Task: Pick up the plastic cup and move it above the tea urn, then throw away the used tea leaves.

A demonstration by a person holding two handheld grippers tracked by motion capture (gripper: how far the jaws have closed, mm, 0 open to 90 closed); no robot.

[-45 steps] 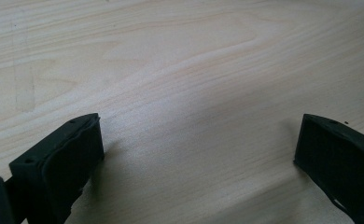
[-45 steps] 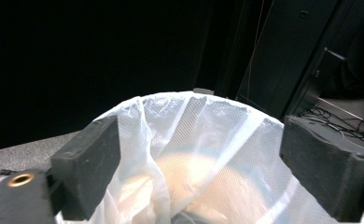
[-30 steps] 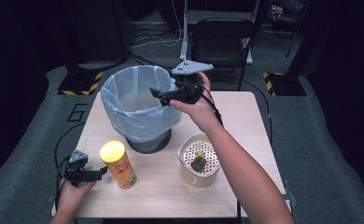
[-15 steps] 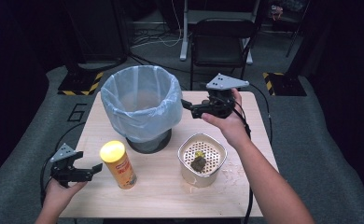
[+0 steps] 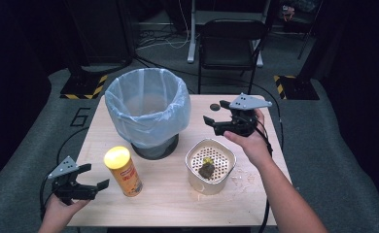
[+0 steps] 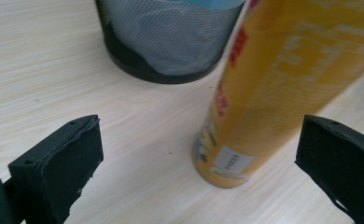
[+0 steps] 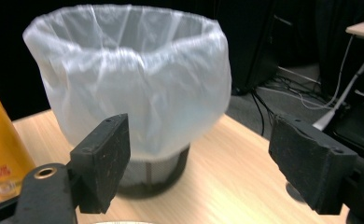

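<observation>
A person at a wooden table (image 5: 178,204) works two hand-held grippers around a lined waste bin (image 5: 147,109), clearing scraps from a perforated white basket (image 5: 211,166) that sits just in front of and to the right of the bin. The right gripper (image 5: 215,124) hovers in the air to the right of the bin and behind the basket, its jaws spread wide and holding nothing; seen along its own jaws, the bin's pale plastic liner (image 7: 133,79) fills the gap between them. One dark lump (image 5: 207,170) and a small yellowish piece (image 5: 207,160) lie in the basket, so the sorting looks unfinished, and the step in hand appears to be the reach for the next scrap. That calls for the right gripper to drop down into the basket, close on the dark lump and carry it over the bin's rim. In front of and to the left of the bin stands a yellow chip canister (image 5: 124,171), upright; the left gripper (image 5: 94,187) waits low just left of it, jaws wide apart with the canister (image 6: 283,88) framed between them, not touching.
</observation>
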